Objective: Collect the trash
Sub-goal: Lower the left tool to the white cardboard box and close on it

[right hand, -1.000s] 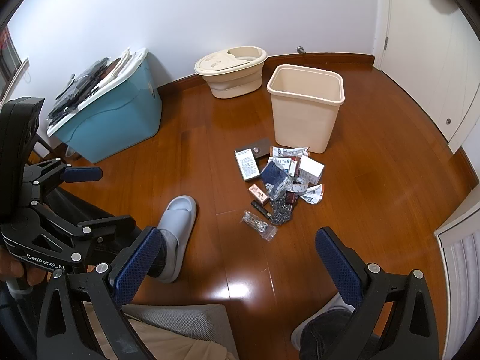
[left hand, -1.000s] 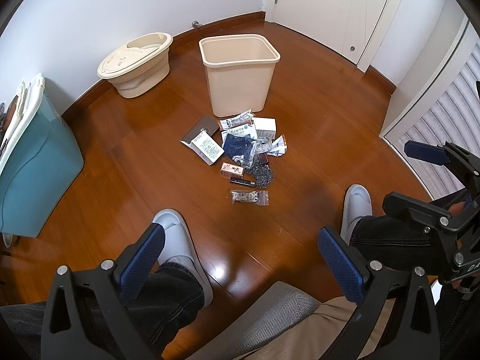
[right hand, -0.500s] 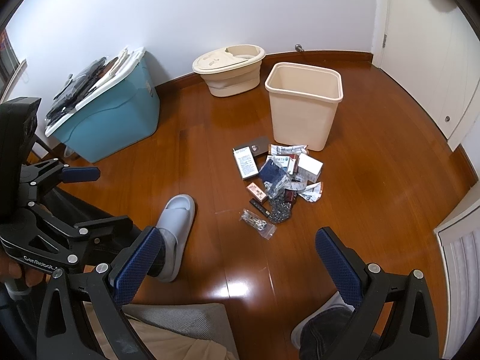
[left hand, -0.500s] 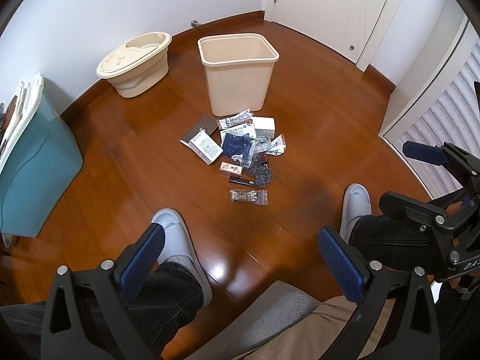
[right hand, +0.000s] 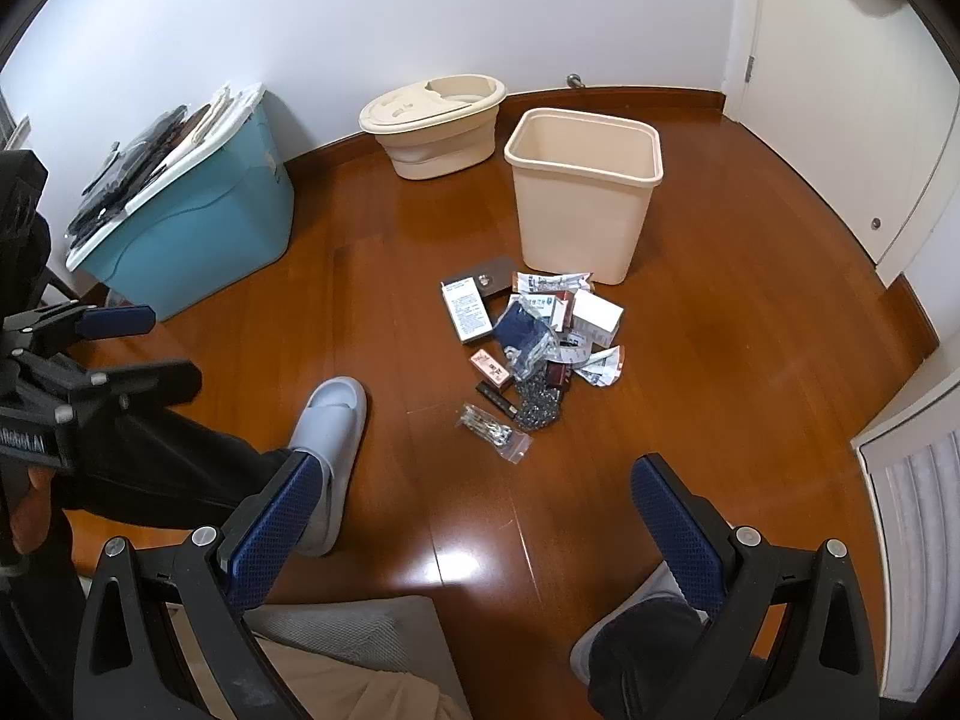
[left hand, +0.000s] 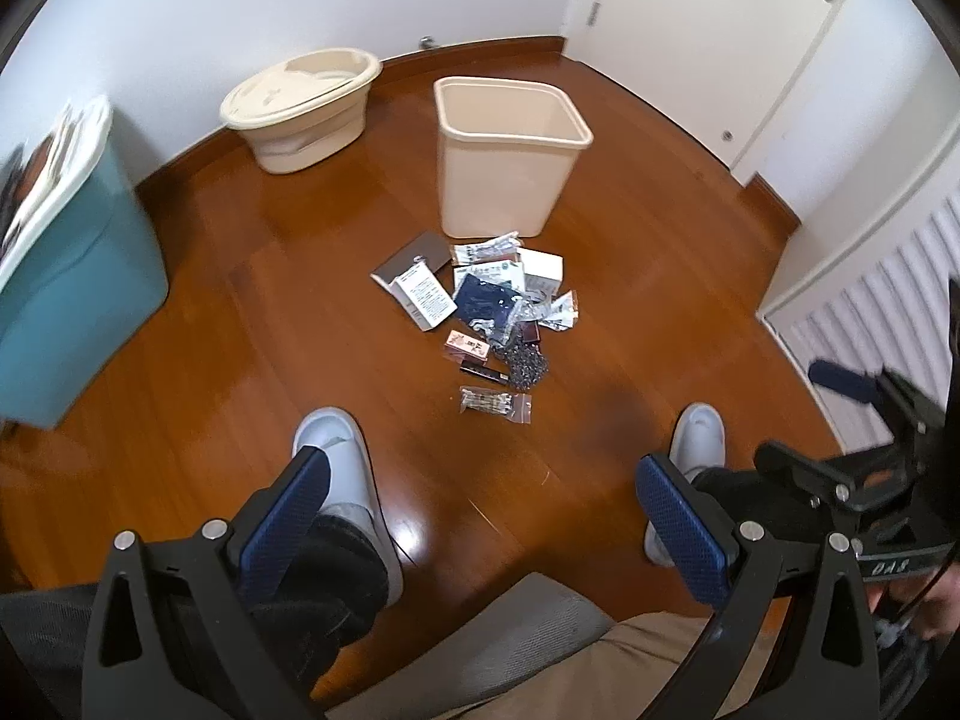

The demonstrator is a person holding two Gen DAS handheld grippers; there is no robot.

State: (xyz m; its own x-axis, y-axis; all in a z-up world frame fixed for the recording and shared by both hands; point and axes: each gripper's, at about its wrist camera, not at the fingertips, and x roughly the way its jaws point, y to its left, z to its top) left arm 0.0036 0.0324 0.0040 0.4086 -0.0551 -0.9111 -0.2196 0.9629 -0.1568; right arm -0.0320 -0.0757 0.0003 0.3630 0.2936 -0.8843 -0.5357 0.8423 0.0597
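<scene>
Only just tilted forward and swung a little, with left gripper [left hand: 477, 480] and right gripper [right hand: 474, 474] spread wide, gripping nothing. Leaves the trash pile [left hand: 486, 306] untouched on the floor just before the bin [left hand: 498, 192], so collecting not yet begun. Nearest: small zip bag [left hand: 495, 403]. Open floor ahead; slippers [left hand: 330, 438] flank the reach, blue storage box [left hand: 66, 300] well left.

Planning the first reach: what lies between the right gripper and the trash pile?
Only bare wood floor, seen in the right wrist view, between right gripper and trash pile.
</scene>
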